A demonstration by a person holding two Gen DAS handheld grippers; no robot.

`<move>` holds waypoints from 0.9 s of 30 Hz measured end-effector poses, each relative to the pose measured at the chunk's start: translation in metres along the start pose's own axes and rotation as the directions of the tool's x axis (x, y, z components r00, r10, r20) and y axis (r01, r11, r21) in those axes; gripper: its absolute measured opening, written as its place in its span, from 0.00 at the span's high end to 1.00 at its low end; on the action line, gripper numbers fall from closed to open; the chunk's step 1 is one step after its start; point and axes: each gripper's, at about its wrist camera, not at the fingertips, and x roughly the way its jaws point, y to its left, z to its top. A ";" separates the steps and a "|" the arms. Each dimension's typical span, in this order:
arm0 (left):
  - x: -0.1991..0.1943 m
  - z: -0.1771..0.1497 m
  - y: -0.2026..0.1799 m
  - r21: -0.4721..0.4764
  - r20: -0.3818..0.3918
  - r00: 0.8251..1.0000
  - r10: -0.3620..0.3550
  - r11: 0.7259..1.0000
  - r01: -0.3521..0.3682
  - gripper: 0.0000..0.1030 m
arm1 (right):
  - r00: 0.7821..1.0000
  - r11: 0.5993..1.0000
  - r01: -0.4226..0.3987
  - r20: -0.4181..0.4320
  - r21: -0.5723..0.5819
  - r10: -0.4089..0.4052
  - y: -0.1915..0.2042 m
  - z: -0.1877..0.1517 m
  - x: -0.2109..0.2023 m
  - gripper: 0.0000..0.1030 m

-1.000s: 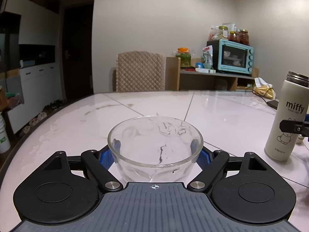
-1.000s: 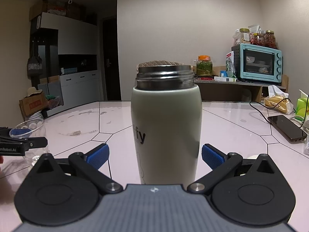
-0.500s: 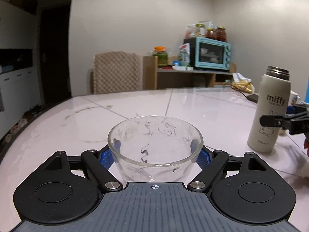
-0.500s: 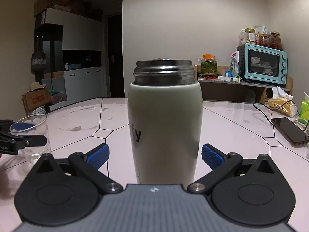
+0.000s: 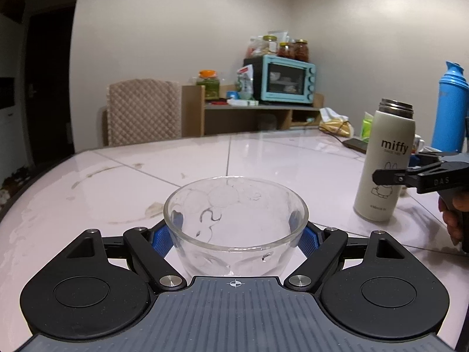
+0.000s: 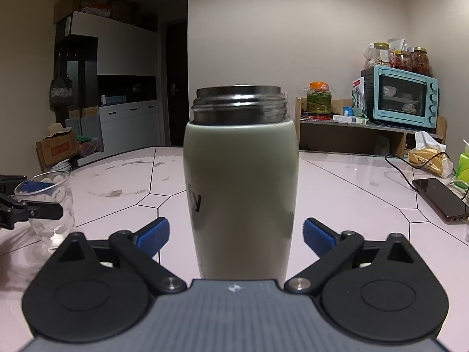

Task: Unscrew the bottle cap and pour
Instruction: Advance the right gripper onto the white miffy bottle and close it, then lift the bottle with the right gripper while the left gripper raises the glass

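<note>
A clear glass cup (image 5: pixel 236 220) stands on the pale table (image 5: pixel 117 182), and my left gripper (image 5: pixel 235 239) is shut on it, blue pads against its sides. The white "miffy" bottle (image 6: pixel 240 190) stands upright with its steel threaded mouth bare; no cap is in view. My right gripper (image 6: pixel 236 236) straddles the bottle low on its body. Its jaws are closing, with a gap still showing between each pad and the bottle. The left wrist view shows the bottle (image 5: pixel 384 161) to the right of the cup, with the right gripper (image 5: pixel 416 176) and a hand beside it.
A phone (image 6: pixel 439 196) on a cable lies on the table at the right, near a green tissue box (image 6: pixel 463 165). A tall blue flask (image 5: pixel 450 111) stands behind the bottle. A padded chair (image 5: pixel 143 111) and a shelf with a teal oven (image 5: pixel 283 82) stand beyond the table.
The left wrist view has swung right, so the bottle and blue flask sit further into the picture. The right gripper's pads have drawn in closer to the bottle.
</note>
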 end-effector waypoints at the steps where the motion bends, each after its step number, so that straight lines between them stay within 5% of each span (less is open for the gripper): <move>1: 0.000 0.000 0.000 0.000 0.000 1.000 -0.006 1.000 0.006 0.16 | 1.000 1.000 -0.001 -0.001 -0.001 0.001 0.000 0.000 0.000 0.08; 9: 0.000 -0.001 0.006 0.009 -0.005 0.998 -0.055 0.998 0.055 0.16 | 1.000 1.000 -0.001 -0.003 -0.003 0.001 0.000 0.000 0.001 0.13; 16: 0.001 -0.002 0.003 0.028 -0.005 0.998 -0.070 0.997 0.070 0.16 | 1.000 1.000 0.020 -0.005 -0.007 -0.021 0.001 0.000 0.002 0.32; 27: 0.004 0.000 -0.002 0.029 -0.003 0.998 -0.062 0.998 0.062 0.16 | 1.000 1.000 0.016 -0.004 -0.012 -0.016 0.003 -0.001 0.001 0.32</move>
